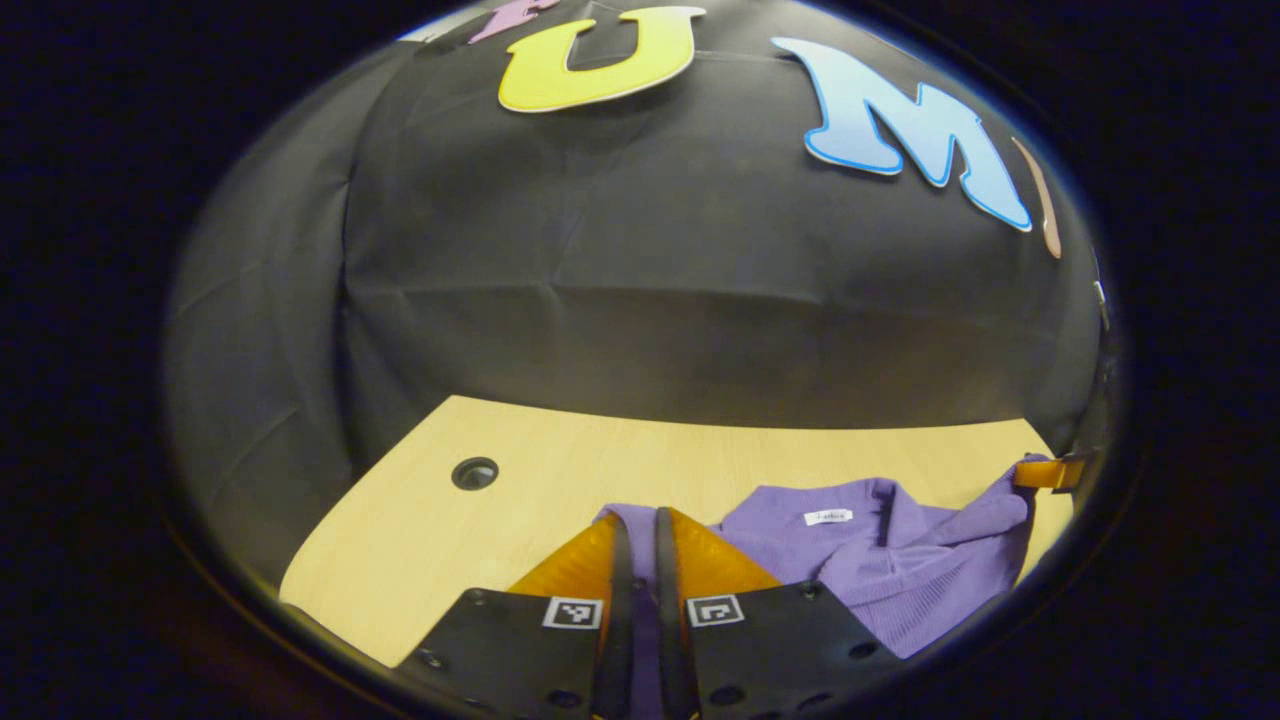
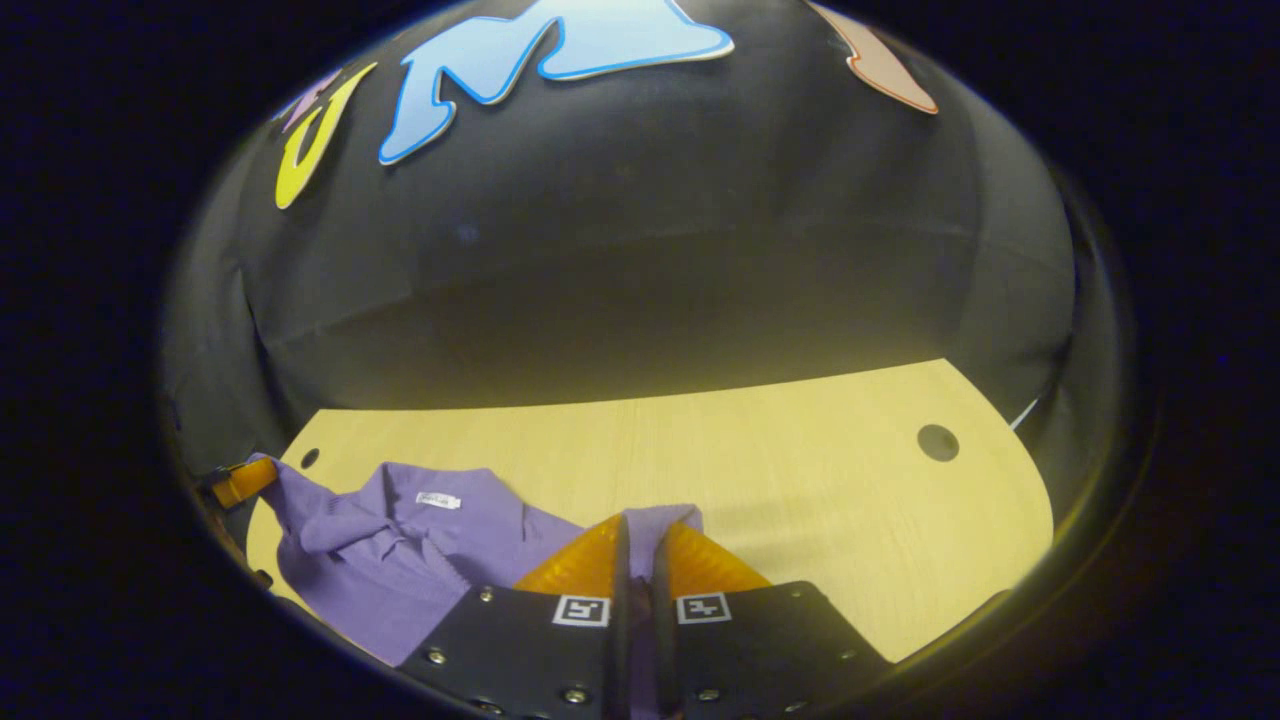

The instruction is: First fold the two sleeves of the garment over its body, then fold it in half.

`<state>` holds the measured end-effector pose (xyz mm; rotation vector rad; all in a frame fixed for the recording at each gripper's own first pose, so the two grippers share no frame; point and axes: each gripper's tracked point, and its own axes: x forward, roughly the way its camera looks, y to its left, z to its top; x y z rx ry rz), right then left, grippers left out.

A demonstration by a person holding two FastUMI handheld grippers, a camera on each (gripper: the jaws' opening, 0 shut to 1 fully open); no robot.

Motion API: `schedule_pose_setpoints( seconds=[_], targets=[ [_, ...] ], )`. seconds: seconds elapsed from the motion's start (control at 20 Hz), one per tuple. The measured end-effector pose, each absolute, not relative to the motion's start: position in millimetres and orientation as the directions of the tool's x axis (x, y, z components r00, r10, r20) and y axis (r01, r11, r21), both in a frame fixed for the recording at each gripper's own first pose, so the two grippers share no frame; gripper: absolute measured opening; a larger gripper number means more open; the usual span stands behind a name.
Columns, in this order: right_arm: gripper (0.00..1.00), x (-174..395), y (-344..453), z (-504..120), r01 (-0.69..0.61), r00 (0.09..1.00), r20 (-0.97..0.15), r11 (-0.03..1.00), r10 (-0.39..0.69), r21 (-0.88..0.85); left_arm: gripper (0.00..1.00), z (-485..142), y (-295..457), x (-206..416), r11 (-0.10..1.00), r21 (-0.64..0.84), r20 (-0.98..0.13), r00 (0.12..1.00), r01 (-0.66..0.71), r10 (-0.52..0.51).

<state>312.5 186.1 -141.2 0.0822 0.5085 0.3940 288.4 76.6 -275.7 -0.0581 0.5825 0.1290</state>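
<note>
A purple knit garment point(image 1: 880, 560) with a collar and a small white neck label point(image 1: 828, 516) lies on the light wooden table point(image 1: 420, 530). My left gripper point(image 1: 640, 525) is shut on a purple edge of it, with cloth showing between its fingers. In the right gripper view the same garment point(image 2: 400, 560) spreads to the left, and my right gripper point(image 2: 638, 530) is shut on another purple edge. Each view catches the other gripper's fingertip at its rim, holding a lifted corner: my right gripper point(image 1: 1048, 472) and my left gripper point(image 2: 240, 482).
The tabletop has a round cable hole point(image 1: 474, 472) near its left rear corner and another cable hole point(image 2: 937, 442) near its right rear corner. The black cloth wall stands close behind the table's far edge.
</note>
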Motion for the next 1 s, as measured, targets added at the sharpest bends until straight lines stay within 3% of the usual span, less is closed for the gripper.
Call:
schedule_pose_setpoints(
  seconds=[0.1, 0.15, 0.2, 0.25, 0.35, 0.4, 0.45, 0.5, 0.65, 0.7, 1.0],
  targets=[
    [0.18, 311, 181, -135, -0.341, 0.809, -0.453, 0.927, 0.373, 0.155, 0.24, -273, 77, 286, 0.990, -0.027, -0.552, 0.827, -0.142, 0.104],
    [0.27, 309, 178, -129, -0.337, 0.817, -0.446, 0.931, 0.364, 0.142, 0.39, -269, 76, 285, 0.989, -0.044, -0.549, 0.830, -0.142, 0.094],
    [0.27, 305, 173, -121, -0.335, 0.826, -0.438, 0.934, 0.356, 0.129, 0.48, -265, 72, 282, 0.988, -0.065, -0.547, 0.833, -0.138, 0.080],
    [0.34, 301, 170, -113, -0.332, 0.836, -0.423, 0.936, 0.349, 0.118, 0.57, -261, 70, 280, 0.988, -0.077, -0.544, 0.836, -0.137, 0.073],
    [0.57, 291, 164, -98, -0.323, 0.857, -0.393, 0.941, 0.335, 0.097, 0.75, -248, 69, 273, 0.988, -0.081, -0.525, 0.849, -0.130, 0.069],
    [0.64, 284, 162, -90, -0.321, 0.865, -0.378, 0.943, 0.330, 0.089, 0.75, -242, 69, 271, 0.989, -0.078, -0.515, 0.854, -0.127, 0.069],
    [0.82, 278, 160, -83, -0.314, 0.875, -0.364, 0.946, 0.320, 0.079, 0.84, -234, 66, 266, 0.990, -0.079, -0.502, 0.863, -0.116, 0.061],
    [0.89, 269, 157, -76, -0.305, 0.885, -0.348, 0.950, 0.309, 0.067, 0.93, -225, 64, 260, 0.991, -0.080, -0.491, 0.869, -0.104, 0.051],
    [0.87, 238, 155, -54, -0.296, 0.905, -0.304, 0.954, 0.298, 0.052, 0.96, -198, 58, 242, 0.994, -0.085, -0.451, 0.893, -0.066, 0.021],
    [0.91, 227, 154, -46, -0.295, 0.911, -0.288, 0.955, 0.295, 0.045, 0.98, -188, 56, 235, 0.994, -0.093, -0.436, 0.900, -0.056, 0.010],
    [0.91, 154, 151, 2, -0.284, 0.942, -0.184, 0.959, 0.281, 0.012, 0.95, -130, 53, 191, 0.996, -0.092, -0.340, 0.940, 0.009, -0.040]
  ],
)
